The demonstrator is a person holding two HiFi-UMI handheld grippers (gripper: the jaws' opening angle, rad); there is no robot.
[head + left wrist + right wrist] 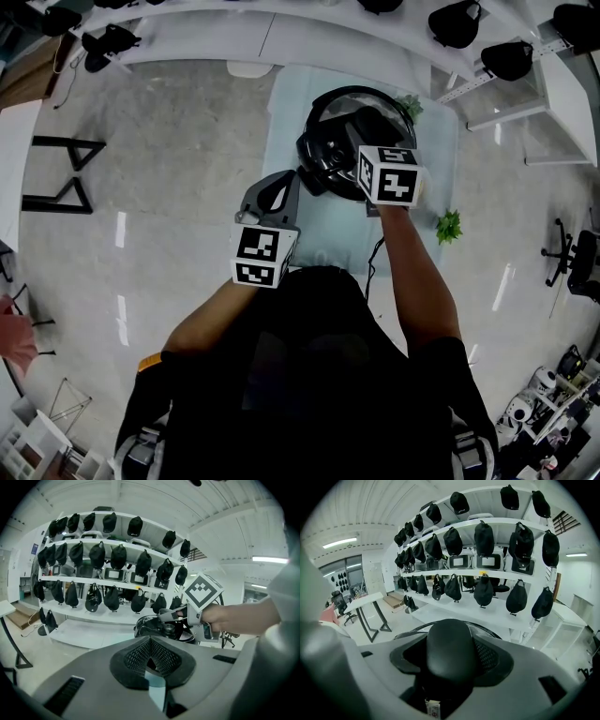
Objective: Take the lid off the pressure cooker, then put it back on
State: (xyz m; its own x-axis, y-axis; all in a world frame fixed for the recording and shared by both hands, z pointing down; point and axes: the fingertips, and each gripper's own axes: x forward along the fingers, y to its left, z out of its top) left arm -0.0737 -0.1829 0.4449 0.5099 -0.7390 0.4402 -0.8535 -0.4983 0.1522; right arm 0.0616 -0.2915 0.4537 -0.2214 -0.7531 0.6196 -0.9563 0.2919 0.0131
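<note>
Grip is on: the right hand-held gripper [452,667] has its jaws closed around the rounded black handle [450,644] of the lid [328,155], and that handle fills the gap between them. The pressure cooker [367,92] stands on the pale bench [291,103] right in front of the person. From above, the lid looks a little off-centre on the pot's rim, but I can't tell whether it is seated, being lifted or being lowered.

The left hand-held gripper [151,660] hangs just short of the cooker, touching nothing. Its ribbed pads are drawn together with nothing between them.

My read is that this is the lid-handling step, with all the work on the right side. If the lid is locked, the next move calls for a twist of the handle and then a straight lift. If it is coming back on, it needs squaring to the rim before it turns home. Either way the pot may want steadying, and the left side is free for that.

As for writing, a small tag [432,708] sits under the right jaws, its print too small to read. The marker cubes carry only black-and-white squares.
</note>
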